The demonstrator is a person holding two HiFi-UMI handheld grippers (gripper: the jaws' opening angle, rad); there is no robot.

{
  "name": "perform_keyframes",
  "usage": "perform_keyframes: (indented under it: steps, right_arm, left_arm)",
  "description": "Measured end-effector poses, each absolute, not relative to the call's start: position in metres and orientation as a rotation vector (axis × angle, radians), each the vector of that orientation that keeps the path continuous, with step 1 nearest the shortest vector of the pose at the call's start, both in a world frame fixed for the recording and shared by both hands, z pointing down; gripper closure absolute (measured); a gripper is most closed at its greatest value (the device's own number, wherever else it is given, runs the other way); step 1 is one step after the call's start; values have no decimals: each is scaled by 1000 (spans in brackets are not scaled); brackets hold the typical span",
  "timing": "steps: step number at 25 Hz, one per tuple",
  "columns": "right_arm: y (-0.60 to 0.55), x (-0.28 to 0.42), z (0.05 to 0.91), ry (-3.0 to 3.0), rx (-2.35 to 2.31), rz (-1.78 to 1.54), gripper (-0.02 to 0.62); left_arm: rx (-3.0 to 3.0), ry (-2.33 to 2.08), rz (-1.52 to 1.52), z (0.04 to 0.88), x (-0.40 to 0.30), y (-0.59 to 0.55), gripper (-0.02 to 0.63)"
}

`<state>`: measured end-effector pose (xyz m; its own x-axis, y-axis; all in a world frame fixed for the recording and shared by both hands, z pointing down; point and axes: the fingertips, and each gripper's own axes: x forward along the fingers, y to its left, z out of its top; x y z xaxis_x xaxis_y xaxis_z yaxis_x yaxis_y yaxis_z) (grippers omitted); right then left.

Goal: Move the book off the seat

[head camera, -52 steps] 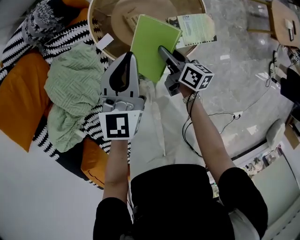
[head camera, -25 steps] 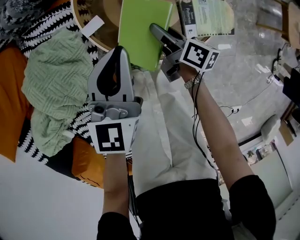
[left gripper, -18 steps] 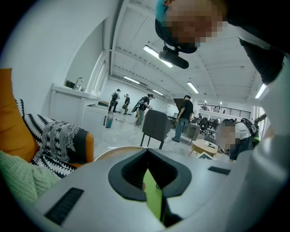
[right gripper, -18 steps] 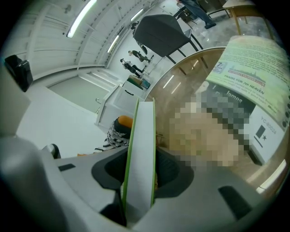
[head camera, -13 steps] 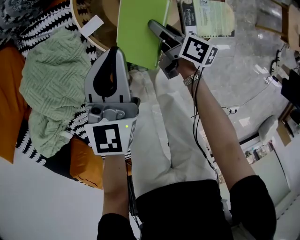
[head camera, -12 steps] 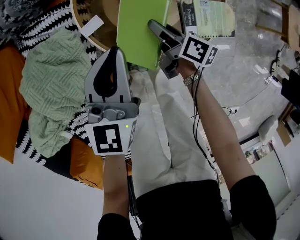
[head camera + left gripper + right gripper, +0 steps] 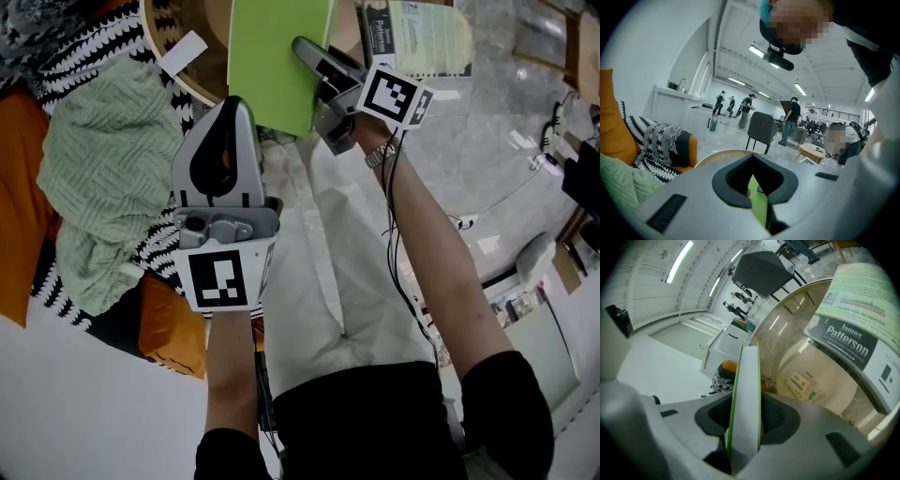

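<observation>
A bright green book [image 7: 274,58] hangs upright over the round wooden table [image 7: 199,90], with my right gripper [image 7: 305,52] shut on its lower right edge. The right gripper view looks along the book's white page edge [image 7: 746,390], clamped between the two grey jaws. My left gripper [image 7: 230,105] hovers nearer to me, over the edge of the seat, its jaws together and holding nothing. Through the slot in those jaws, the left gripper view shows a sliver of the green book [image 7: 758,204].
The seat at left carries a green knit throw [image 7: 98,178], a black-and-white blanket [image 7: 89,61] and orange cushions [image 7: 173,328]. A paperback [image 7: 417,33] lies on the table's far right. A cable [image 7: 469,223] runs over the marble floor. A person's white trousers fill the near middle.
The green book and my right gripper have edged slightly up and left over the table. My left gripper has stayed where it was.
</observation>
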<state>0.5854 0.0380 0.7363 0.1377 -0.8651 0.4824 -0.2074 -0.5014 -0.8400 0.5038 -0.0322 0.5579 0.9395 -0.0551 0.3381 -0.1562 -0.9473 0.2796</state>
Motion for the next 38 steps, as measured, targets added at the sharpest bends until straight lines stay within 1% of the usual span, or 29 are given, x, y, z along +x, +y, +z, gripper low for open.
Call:
perform_keyframes:
  steps: [7, 11, 19, 28, 38]
  right_arm:
    - [46, 585, 750, 1037, -1913, -1452, 443]
    - [50, 586, 756, 1029, -1948, -1473, 428]
    - [57, 585, 769, 1016, -2043, -1549, 368]
    - [69, 586, 785, 943, -2116, -1598, 327]
    - [79, 586, 798, 904, -2171, -1641, 322]
  left_arm:
    - [2790, -154, 480, 559, 504, -32, 595]
    - [2779, -160, 502, 562, 502, -30, 595]
    - [2773, -152, 514, 565, 498, -28, 595]
    - [2773, -166, 521, 569, 491, -33, 595]
    - [2775, -172, 543, 575, 483, -36, 595]
